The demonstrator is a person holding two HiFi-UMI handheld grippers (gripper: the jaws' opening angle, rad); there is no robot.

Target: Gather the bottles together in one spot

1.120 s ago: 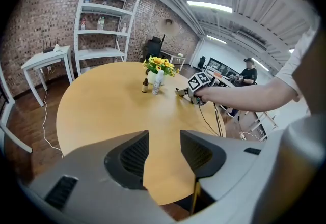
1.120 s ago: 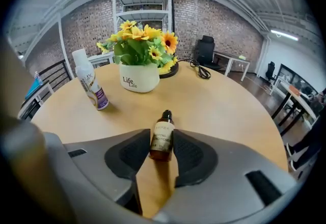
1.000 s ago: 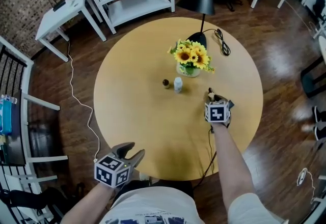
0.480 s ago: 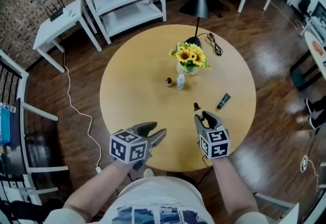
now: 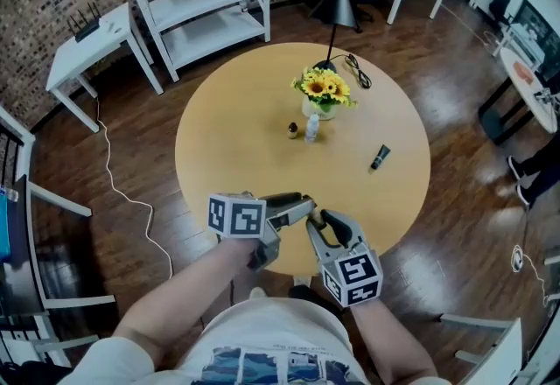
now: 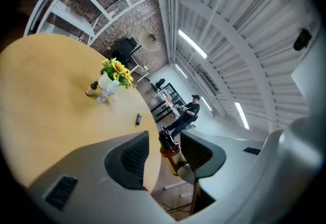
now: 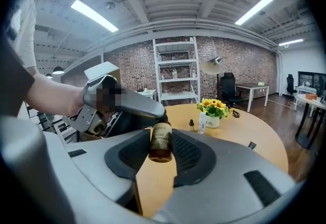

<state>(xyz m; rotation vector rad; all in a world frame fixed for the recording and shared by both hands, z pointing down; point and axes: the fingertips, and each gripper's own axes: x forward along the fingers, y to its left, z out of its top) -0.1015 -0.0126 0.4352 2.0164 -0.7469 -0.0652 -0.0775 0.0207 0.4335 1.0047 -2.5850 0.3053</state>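
Small amber glass bottle with paper label [image 7: 161, 141]: clamped between the fingers of the right gripper [image 5: 324, 224], held above the near edge of the round wooden bench [image 5: 227, 147].
Left gripper [image 5: 302, 206]: fingers apart, the bottle's dark cap between them.
On bench: tiny brown bottle [image 5: 292, 129] and clear bottle [image 5: 311, 127] just beside the sunflower vase [image 5: 320, 108]; black bottle [image 5: 380, 157] lying well apart.

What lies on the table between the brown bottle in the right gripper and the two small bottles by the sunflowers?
Nothing: the head view shows bare table between the brown bottle and two small bottles; the black tube lies aside.
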